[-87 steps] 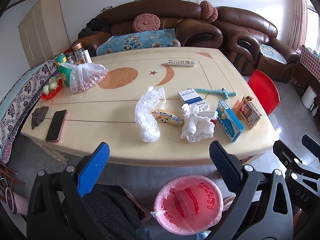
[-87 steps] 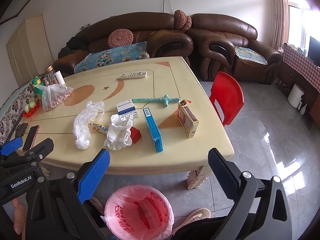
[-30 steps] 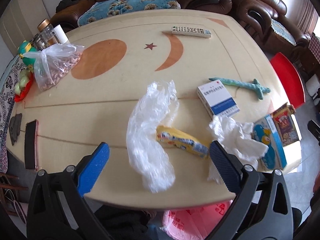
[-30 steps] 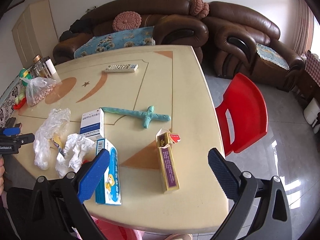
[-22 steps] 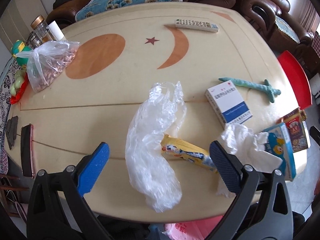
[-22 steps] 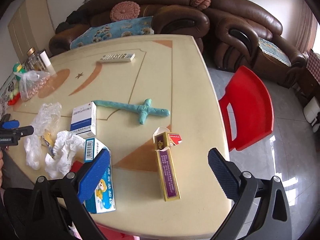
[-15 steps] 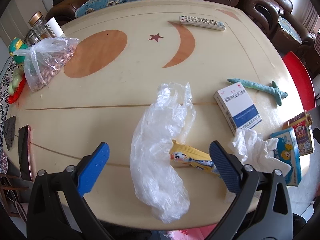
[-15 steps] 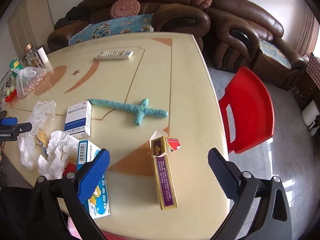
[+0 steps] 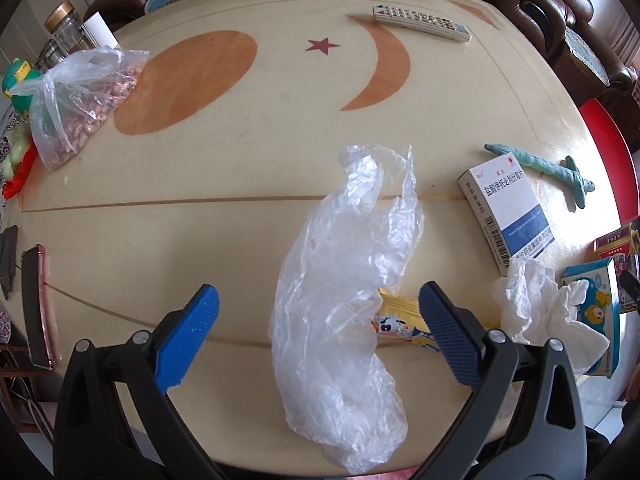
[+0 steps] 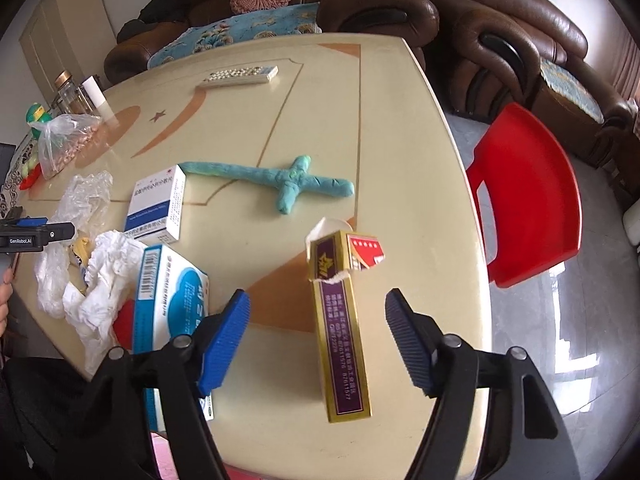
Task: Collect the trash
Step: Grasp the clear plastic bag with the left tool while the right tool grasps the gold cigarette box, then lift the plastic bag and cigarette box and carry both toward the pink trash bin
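A crumpled clear plastic bag (image 9: 344, 292) lies on the cream table (image 9: 200, 216), between the fingers of my open left gripper (image 9: 318, 320). A yellow snack wrapper (image 9: 400, 316) lies beside it, and a crumpled white tissue (image 9: 536, 308) lies further right. In the right wrist view a torn purple and gold carton (image 10: 340, 320) lies between the fingers of my open right gripper (image 10: 318, 312). A blue and white box (image 10: 168, 300) lies to its left, next to the tissue (image 10: 104, 280) and the plastic bag (image 10: 76, 208).
A white medicine box (image 10: 158, 204), a teal clay cross (image 10: 280, 180) and a remote (image 10: 240, 75) lie further back. A bag of nuts (image 9: 76, 108), jars and a phone (image 9: 34, 304) are on the left. A red chair (image 10: 524, 196) stands right of the table.
Both grippers have moved forward and down over the table. The plastic bag now lies between my left fingers and the purple carton between my right fingers. The pink bin has dropped out of view.
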{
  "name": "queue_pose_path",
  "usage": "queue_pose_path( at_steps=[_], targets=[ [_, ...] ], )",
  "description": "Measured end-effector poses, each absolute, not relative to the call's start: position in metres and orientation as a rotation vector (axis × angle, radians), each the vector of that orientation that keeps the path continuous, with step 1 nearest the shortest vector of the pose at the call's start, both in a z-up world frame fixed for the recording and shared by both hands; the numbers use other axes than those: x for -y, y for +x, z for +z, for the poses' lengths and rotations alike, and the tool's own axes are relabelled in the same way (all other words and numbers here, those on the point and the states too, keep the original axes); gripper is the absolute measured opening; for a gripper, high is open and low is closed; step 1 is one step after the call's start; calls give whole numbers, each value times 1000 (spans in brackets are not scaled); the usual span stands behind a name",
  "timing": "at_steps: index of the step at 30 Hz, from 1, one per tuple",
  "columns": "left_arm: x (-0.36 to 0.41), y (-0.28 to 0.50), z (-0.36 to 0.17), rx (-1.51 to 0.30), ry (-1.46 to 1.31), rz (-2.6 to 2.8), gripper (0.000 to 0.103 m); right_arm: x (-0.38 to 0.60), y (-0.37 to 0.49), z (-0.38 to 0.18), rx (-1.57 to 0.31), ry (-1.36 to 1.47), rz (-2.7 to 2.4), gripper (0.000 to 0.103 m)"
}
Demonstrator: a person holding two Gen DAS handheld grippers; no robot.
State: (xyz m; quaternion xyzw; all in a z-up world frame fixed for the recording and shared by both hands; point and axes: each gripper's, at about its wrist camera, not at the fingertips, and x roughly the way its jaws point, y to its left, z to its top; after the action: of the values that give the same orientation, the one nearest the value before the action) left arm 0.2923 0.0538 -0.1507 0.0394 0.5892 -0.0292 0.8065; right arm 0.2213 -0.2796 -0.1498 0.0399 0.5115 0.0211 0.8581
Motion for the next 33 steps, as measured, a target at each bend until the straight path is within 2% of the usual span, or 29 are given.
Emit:
queue_pose_path(
  at_steps=[2, 3, 4, 5, 9, 14, 17, 21, 23, 33],
  targets=[
    [-55, 294, -153, -1262, 73, -59, 98, 279, 221, -153, -1078, 76, 40, 66],
    [-57, 295, -155, -1264, 61, -57, 98, 278, 221, -154, -1078, 69, 38, 62],
    [-58, 296, -156, -1264, 49, -55, 96, 278, 221, -155, -1080, 67, 38, 53],
    [-60, 296, -157, -1268, 38, -54, 92, 278, 221, -156, -1079, 70, 34, 51],
    [-62, 298, -163, -1293, 24, -50, 75, 281, 221, -158, -1071, 94, 39, 48],
    [-65, 301, -168, -1309, 13, -31, 69, 279, 223, -167, -1087, 77, 20, 46],
    [-67, 303, -172, -1323, 6, -16, 59, 277, 223, -170, -1082, 64, -12, 45],
    [-71, 306, -176, -1336, -7, -10, 47, 276, 225, -177, -1102, 77, -8, 25],
    [-70, 306, -174, -1328, 1, -4, 41, 277, 225, -179, -1101, 90, -4, 22],
    [-70, 292, -156, -1229, 35, 4, 39, 277, 221, -174, -1070, 117, -22, 20]
  ],
)
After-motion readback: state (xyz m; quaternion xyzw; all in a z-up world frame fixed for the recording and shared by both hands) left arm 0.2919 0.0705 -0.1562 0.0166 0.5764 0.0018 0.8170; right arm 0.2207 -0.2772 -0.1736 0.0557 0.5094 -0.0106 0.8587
